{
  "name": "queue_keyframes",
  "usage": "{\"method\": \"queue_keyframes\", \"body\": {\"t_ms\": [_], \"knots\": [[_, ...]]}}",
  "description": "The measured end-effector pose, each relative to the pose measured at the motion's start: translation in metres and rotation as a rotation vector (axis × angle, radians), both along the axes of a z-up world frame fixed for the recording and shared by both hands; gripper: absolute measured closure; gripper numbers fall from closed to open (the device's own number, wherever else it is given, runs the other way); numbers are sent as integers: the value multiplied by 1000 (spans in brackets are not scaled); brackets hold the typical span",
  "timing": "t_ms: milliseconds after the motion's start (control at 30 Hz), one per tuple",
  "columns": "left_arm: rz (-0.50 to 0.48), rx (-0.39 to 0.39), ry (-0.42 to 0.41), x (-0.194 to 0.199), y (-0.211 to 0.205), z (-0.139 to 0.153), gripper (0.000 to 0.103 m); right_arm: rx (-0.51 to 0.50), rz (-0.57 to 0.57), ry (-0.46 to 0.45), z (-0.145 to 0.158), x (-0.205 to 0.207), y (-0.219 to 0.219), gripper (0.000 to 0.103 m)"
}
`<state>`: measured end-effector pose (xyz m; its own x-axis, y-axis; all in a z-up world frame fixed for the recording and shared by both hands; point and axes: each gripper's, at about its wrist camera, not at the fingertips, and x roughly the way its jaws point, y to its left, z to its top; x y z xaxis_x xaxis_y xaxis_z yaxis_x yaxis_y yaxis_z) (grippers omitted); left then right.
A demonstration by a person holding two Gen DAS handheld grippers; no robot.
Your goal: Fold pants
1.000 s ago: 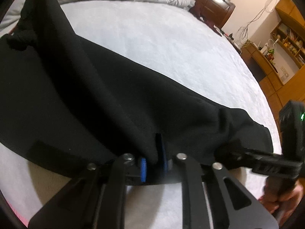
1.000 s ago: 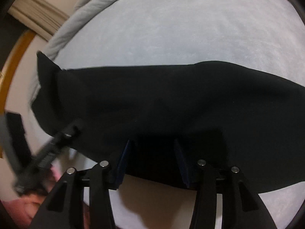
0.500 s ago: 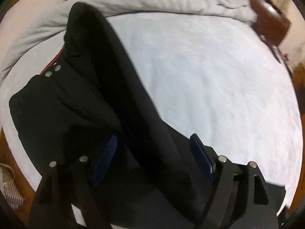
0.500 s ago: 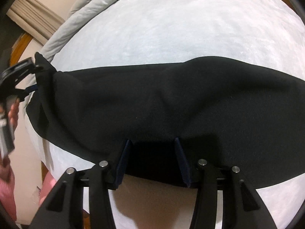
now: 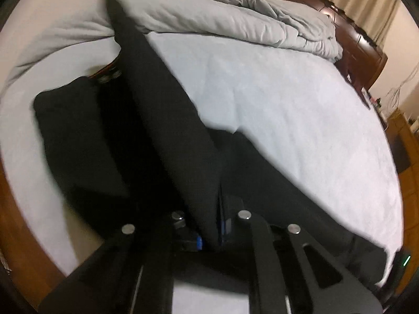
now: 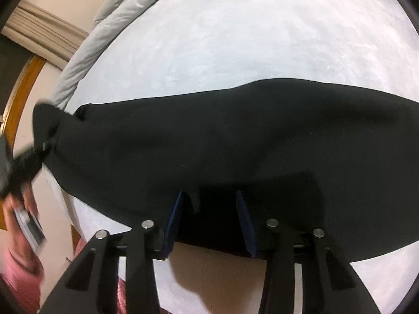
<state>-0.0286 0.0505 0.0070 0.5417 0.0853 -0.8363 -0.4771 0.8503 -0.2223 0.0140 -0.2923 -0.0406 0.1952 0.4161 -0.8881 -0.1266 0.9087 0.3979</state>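
Slipping is the main risk: the left gripper has its jaws clenched on only a narrow ridge of the black pants, and a hard pull could, I judge, tear that pinch free or drag the cloth into a twisted, uneven fold. The right gripper has its jaws spread apart, straddling the near edge of the fabric without pinching it, so that side may shift. The pants lie across the near side of the bed, one end lifted in a taut ridge, the rest fairly smooth. Details near the waistband are blurred, possibly snaps. A grey duvet is bunched beyond.
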Motion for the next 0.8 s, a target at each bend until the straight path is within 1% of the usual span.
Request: {"method": "queue_keyframes", "body": {"t_ms": [33,100,133,200,233,267,300,333,400,433,533,600,633,667,700,733,767,800], "knots": [[5,-11,23,-13,2,-12,95,-11,7,1,1,0,1,61],[5,-48,49,-24,9,-28,93,-57,18,-9,7,1,8,61],[7,-94,56,-28,14,-38,92,-77,19,-24,12,1,12,59],[26,-176,16,-33,35,-48,86,-103,55,-67,23,-1,26,56],[30,-210,-12,-32,41,-47,75,-106,78,-80,27,-1,32,56],[37,-222,-34,-31,45,-44,67,-109,115,-92,30,-2,43,56],[54,-229,-61,-32,50,-41,48,-116,138,-98,31,-2,50,56],[75,-246,-86,-34,56,-39,39,-124,158,-103,31,-3,57,56],[107,-289,-110,-36,69,-35,38,-139,184,-90,24,-2,68,55],[128,-315,-108,-35,80,-36,36,-142,191,-82,20,-3,67,54],[191,-373,-117,-37,116,-39,36,-167,200,-77,10,-5,71,51],[229,-411,-129,-37,136,-40,36,-167,200,-77,7,-7,71,50],[243,-433,-136,-42,149,-41,40,-166,199,-76,7,-7,70,49],[247,-439,-133,-41,152,-40,43,-168,200,-75,6,-7,69,49],[250,-431,-127,-38,156,-40,54,-172,202,-74,7,-6,69,49],[250,-413,-116,-42,159,-40,72,-177,203,-73,7,-7,70,48],[241,-399,-113,-49,160,-40,84,-183,205,-72,6,-5,72,48],[234,-388,-111,-50,160,-39,88,-190,207,-72,6,-5,73,48]]}}
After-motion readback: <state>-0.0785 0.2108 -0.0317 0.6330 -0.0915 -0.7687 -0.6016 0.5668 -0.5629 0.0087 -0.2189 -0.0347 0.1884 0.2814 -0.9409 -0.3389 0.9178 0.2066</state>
